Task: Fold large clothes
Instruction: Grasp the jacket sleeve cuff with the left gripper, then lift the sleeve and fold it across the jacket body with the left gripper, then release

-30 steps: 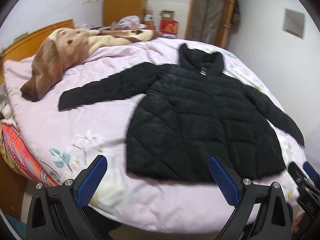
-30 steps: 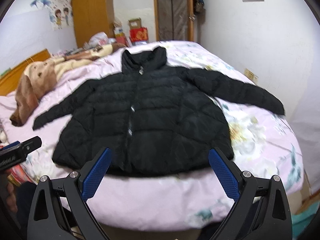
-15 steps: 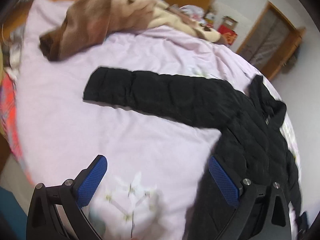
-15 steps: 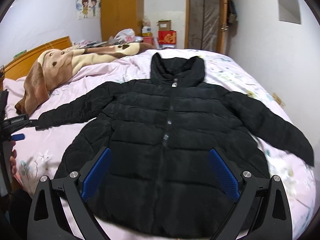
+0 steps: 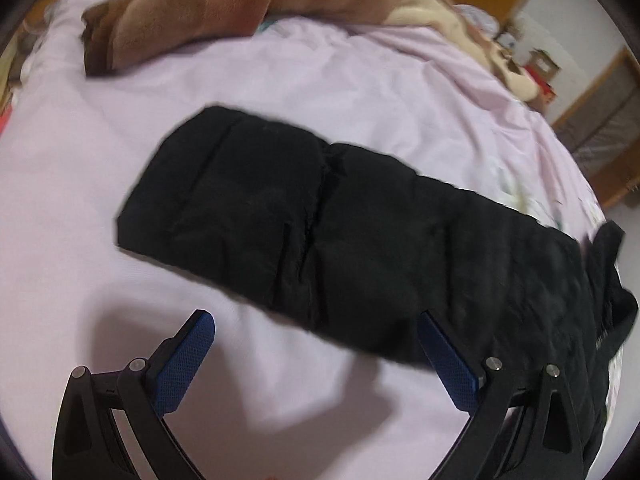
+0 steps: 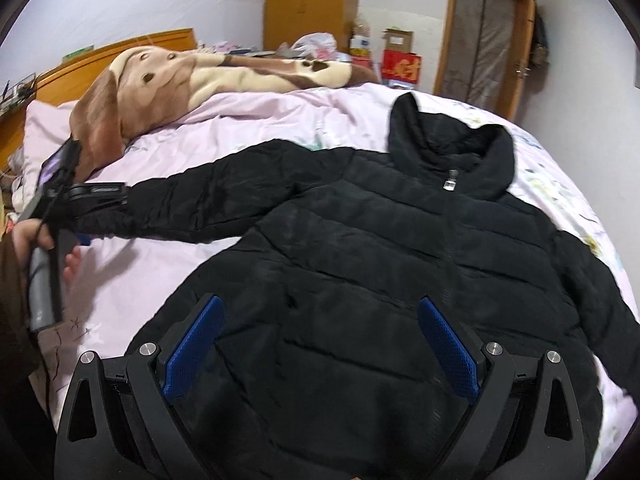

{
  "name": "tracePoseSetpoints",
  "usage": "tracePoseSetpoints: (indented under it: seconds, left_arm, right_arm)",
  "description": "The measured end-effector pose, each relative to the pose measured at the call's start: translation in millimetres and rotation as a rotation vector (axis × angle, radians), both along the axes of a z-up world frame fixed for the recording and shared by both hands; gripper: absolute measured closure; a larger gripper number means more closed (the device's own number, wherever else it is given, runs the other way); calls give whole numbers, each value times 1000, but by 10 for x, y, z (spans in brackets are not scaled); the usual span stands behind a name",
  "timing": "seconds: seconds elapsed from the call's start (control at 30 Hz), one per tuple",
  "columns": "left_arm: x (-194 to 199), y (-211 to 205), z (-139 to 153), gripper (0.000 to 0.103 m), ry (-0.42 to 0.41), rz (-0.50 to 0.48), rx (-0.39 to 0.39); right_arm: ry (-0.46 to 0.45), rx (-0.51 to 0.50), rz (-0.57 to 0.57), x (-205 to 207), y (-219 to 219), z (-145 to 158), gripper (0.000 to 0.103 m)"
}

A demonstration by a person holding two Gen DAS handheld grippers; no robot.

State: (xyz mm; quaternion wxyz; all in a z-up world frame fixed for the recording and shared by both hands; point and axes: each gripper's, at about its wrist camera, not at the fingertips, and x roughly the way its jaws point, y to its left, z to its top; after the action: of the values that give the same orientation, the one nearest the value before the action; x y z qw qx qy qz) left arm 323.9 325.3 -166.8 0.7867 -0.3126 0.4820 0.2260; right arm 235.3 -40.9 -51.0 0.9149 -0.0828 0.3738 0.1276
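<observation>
A black puffer jacket [image 6: 380, 264] lies flat, front up and zipped, on the pink bedsheet [image 6: 144, 272], hood toward the far side. Its left sleeve [image 5: 288, 220] stretches out over the sheet. My left gripper [image 5: 316, 344] is open and empty, low over the sheet just short of that sleeve near the cuff; it also shows in the right wrist view [image 6: 80, 200], held by a hand at the cuff. My right gripper [image 6: 320, 332] is open and empty above the jacket's lower body.
A brown and cream dog-print blanket [image 6: 192, 76] lies bunched across the head of the bed. A wooden headboard [image 6: 120, 46], a wardrobe [image 6: 308, 0], boxes and a door [image 6: 488, 36] stand behind. The bed's near edge is by the hem.
My left gripper has swung left and come down close to the sleeve's cuff end. My right gripper has moved in over the jacket's lower body. Both stay open.
</observation>
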Motion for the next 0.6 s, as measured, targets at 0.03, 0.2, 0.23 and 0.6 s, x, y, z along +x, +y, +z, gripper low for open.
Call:
tracePoseSetpoints:
  seconds: [0.03,0.2,0.23,0.6]
  left_arm:
    - [43,19,-66,1,-1,20,-26]
    - [194,9,-135,6,-4,56,0]
    - [237,12,-143,6,-4,57,-5]
    - [425,-167,126,83,-55,15,127]
  right_arm:
    - [8,-3,7,45,42,-41,5]
    - [34,-9,25,161,164,-163,5]
    - [38,-19,30,184,184,-194,5]
    - [57,-18,1,251,132,-253,5]
